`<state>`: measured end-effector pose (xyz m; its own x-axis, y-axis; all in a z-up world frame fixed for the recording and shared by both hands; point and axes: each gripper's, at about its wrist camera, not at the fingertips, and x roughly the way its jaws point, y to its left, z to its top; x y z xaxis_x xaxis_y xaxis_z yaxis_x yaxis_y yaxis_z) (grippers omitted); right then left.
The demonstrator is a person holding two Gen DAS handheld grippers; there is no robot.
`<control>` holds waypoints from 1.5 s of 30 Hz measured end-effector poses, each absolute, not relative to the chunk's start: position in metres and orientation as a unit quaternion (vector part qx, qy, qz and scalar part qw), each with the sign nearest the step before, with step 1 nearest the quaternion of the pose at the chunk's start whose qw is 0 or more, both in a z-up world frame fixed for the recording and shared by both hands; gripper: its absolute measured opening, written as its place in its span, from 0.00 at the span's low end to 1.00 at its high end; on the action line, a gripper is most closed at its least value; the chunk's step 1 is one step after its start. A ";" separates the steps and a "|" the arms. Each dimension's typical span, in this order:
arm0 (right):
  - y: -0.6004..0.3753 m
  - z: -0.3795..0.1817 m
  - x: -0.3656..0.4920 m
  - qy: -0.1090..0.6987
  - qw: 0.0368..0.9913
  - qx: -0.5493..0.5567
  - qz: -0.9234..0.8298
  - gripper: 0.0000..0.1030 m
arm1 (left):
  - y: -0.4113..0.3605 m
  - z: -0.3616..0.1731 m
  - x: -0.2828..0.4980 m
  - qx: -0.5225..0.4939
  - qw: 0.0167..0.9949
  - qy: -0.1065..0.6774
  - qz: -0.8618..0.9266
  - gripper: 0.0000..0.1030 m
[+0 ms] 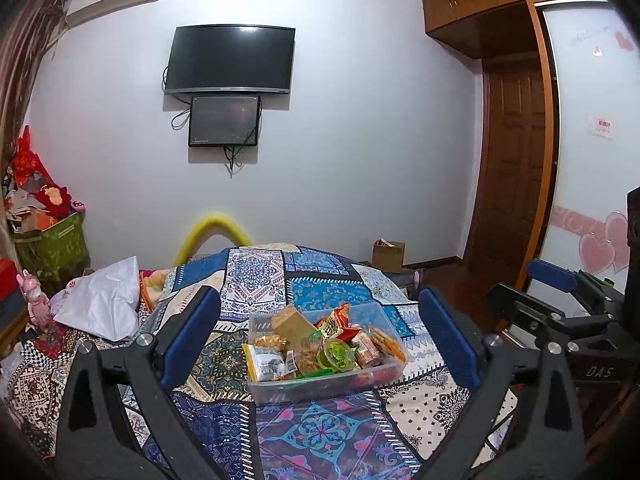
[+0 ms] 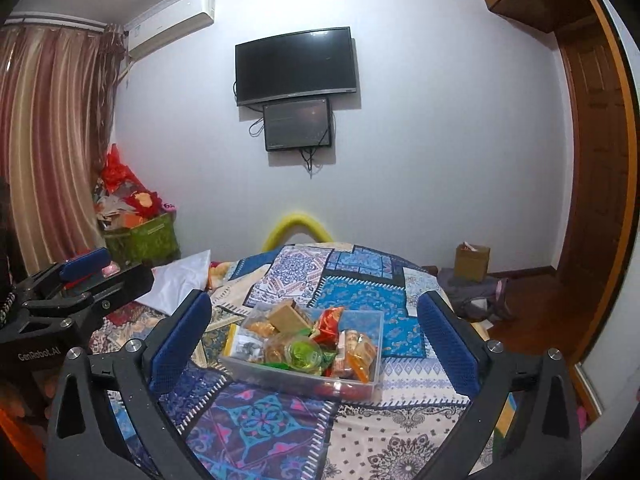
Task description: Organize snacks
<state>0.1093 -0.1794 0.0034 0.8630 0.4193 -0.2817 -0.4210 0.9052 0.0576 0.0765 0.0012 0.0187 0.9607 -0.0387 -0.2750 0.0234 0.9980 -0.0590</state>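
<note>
Clear plastic box (image 1: 325, 364) full of snack packets (image 1: 304, 344) sits mid-bed on a patchwork bedspread (image 1: 312, 432), bare cloth on every side of it. Both the left gripper (image 1: 320, 336) and right gripper (image 2: 314, 342) hang above it, fingers spread wide, holding nothing. A television (image 1: 229, 60) hangs on the white wall. "GenRobot.AI" marks the left gripper's body.

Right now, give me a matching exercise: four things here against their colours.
Things:
1. jelly cup
2. bin
3. TV
4. pillow

Colours:
A. black
B. white
C. green
D. clear

Pairs: 1-C, 2-D, 3-A, 4-B
</note>
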 end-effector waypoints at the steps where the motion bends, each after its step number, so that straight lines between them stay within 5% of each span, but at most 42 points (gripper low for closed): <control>1: -0.179 0.003 0.110 0.146 0.965 -0.002 0.218 1.00 | 0.001 0.018 0.076 -0.028 0.990 0.140 -0.017 0.97; 45: -0.179 -0.005 0.106 0.160 0.963 0.001 0.218 1.00 | 0.002 0.008 0.081 -0.036 0.986 0.160 -0.028 0.97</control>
